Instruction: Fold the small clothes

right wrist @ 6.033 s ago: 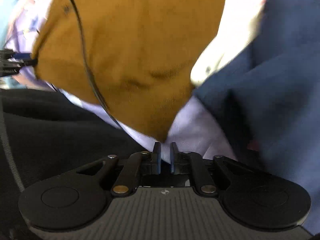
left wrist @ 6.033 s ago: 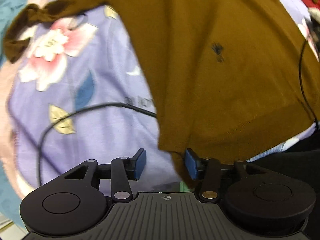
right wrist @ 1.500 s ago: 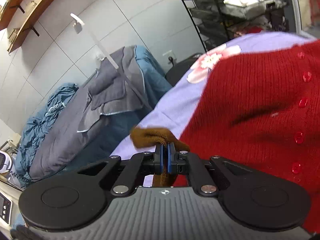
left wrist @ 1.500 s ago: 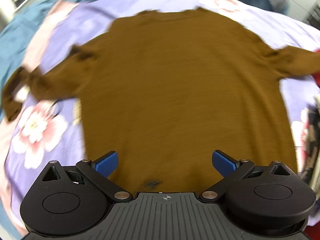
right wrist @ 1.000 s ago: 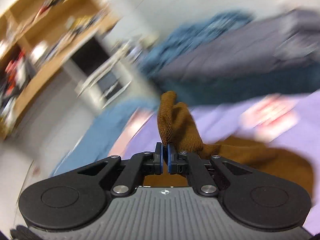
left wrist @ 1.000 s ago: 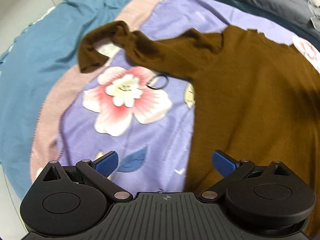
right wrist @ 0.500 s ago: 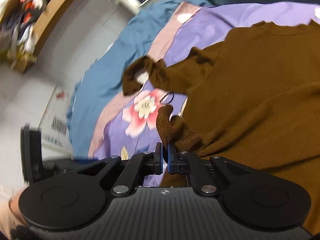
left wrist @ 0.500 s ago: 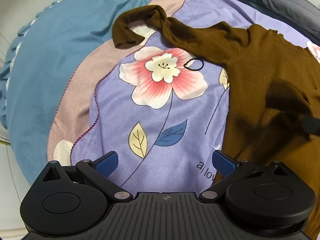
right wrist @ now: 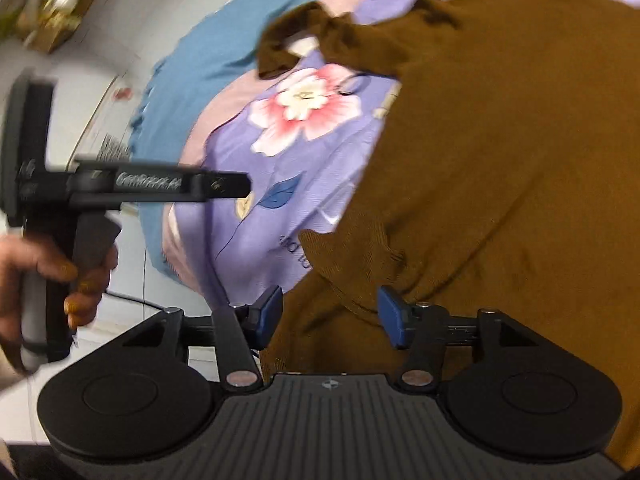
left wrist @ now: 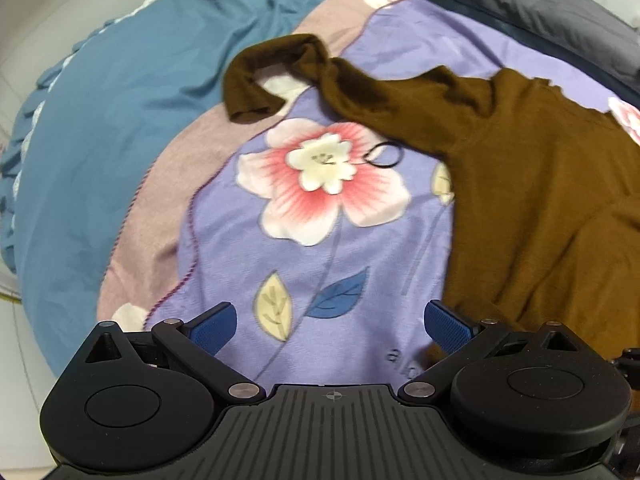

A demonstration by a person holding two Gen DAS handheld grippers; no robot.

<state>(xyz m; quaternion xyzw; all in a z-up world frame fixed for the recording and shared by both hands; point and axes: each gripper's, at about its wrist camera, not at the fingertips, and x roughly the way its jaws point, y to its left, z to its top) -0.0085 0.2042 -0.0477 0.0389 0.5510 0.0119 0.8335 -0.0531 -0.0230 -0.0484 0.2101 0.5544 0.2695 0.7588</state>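
Note:
A brown knit sweater lies spread on a purple floral bedspread. Its left sleeve stretches out to the upper left, the end curled. Its right sleeve is folded across the body, the cuff resting near the left hem. My left gripper is open and empty above the bedspread, left of the sweater's hem. My right gripper is open just over the folded cuff, no longer holding it. The sweater fills the right wrist view.
A black hair tie lies beside the flower print. A teal blanket covers the bed's left side, a grey quilt the far edge. The left hand-held gripper shows in the right wrist view.
My right gripper carried the right sleeve across the sweater's body, then opened and let the cuff go. My left gripper swung left toward the outstretched left sleeve, staying open.

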